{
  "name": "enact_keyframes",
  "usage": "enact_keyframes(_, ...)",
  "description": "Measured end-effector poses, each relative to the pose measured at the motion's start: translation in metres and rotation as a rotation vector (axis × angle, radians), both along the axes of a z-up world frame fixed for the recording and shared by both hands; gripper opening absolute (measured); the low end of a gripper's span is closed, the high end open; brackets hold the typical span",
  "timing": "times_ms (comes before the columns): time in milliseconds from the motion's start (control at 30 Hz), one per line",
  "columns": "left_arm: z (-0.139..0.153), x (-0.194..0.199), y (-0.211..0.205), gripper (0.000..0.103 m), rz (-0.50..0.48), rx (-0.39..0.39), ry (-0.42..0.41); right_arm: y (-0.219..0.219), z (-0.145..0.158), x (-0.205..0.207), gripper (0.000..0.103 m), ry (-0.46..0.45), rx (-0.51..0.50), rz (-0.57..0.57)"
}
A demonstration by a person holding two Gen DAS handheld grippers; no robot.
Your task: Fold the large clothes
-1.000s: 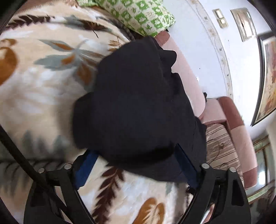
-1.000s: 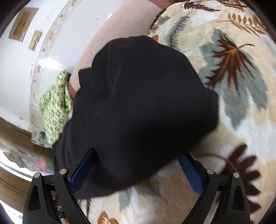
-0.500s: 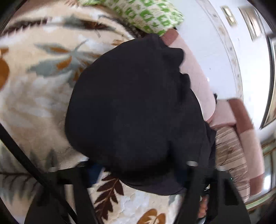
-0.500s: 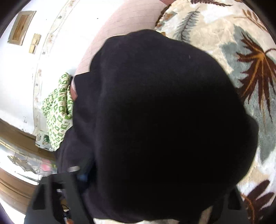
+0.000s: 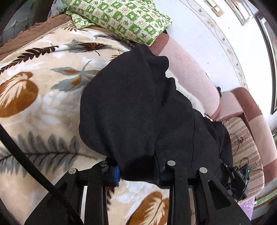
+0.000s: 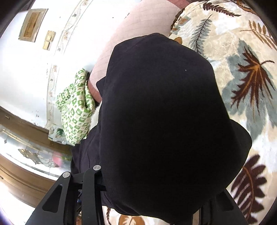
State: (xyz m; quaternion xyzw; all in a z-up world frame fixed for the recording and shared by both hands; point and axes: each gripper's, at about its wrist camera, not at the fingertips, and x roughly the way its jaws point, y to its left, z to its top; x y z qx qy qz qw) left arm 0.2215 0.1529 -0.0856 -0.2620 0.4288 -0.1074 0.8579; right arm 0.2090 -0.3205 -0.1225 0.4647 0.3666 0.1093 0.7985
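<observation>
L. gripper [image 5: 138,170]: jaws closing, a bunched edge of the black garment [image 5: 138,103] caught between them, blue pad visible at one side. R. gripper [image 6: 152,199]: jaws closing w/ the same garment's fold between; fingertips are hidden by cloth, so pad contact cannot be told. Garment is draped over the leaf-print blanket [image 5: 43,103], its far end reaching the pink sofa back [image 5: 190,72]. Green-checked pillow [image 5: 121,15] is seen beyond.
</observation>
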Motion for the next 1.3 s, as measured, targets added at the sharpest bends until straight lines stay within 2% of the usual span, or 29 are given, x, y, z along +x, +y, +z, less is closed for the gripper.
enact_keyframes(133,0.001,-0.014,0.002,0.029,-0.021,-0.004,0.013,-0.003,-0.004,-0.015,0.047,0.016,0.009,0.013)
enact_keyframes(300,-0.004,-0.011,-0.003,0.032,-0.016,0.019,0.029,-0.002,-0.008,-0.010,0.047,0.050,-0.001,0.009)
enact_keyframes(367,-0.007,-0.009,0.001,0.037,-0.009,-0.007,0.052,-0.002,-0.010,-0.006,0.049,0.067,-0.002,0.007)
enact_keyframes(500,-0.015,-0.007,0.012,0.045,0.010,-0.091,0.101,-0.006,-0.023,-0.001,0.065,0.122,0.034,-0.004)
enact_keyframes(633,-0.014,-0.011,0.018,0.049,0.025,-0.129,0.116,0.001,-0.028,0.008,0.078,0.148,0.039,-0.010)
enact_keyframes(767,-0.008,-0.021,0.024,0.056,0.038,-0.158,0.112,0.003,-0.030,0.005,0.081,0.165,0.057,-0.030)
enact_keyframes(867,-0.003,-0.028,0.031,0.058,0.029,-0.226,0.104,0.004,-0.024,-0.007,0.081,0.180,0.048,-0.057)
enact_keyframes(1000,0.008,-0.036,0.041,0.058,-0.025,-0.335,0.055,0.005,-0.003,-0.032,0.082,0.170,-0.006,-0.093)
enact_keyframes(1067,0.020,-0.042,0.043,0.058,-0.054,-0.364,-0.007,0.006,0.006,-0.045,0.082,0.144,-0.028,-0.114)
enact_keyframes(1133,0.034,-0.046,0.042,0.060,-0.080,-0.358,-0.071,0.004,0.012,-0.062,0.082,0.111,-0.076,-0.149)
enact_keyframes(1200,0.042,-0.049,0.040,0.068,-0.095,-0.342,-0.110,0.008,0.023,-0.072,0.082,0.073,-0.156,-0.193)
enact_keyframes(1300,0.048,-0.043,0.033,0.069,-0.127,-0.339,-0.128,0.015,0.047,-0.080,0.082,-0.033,-0.315,-0.232)
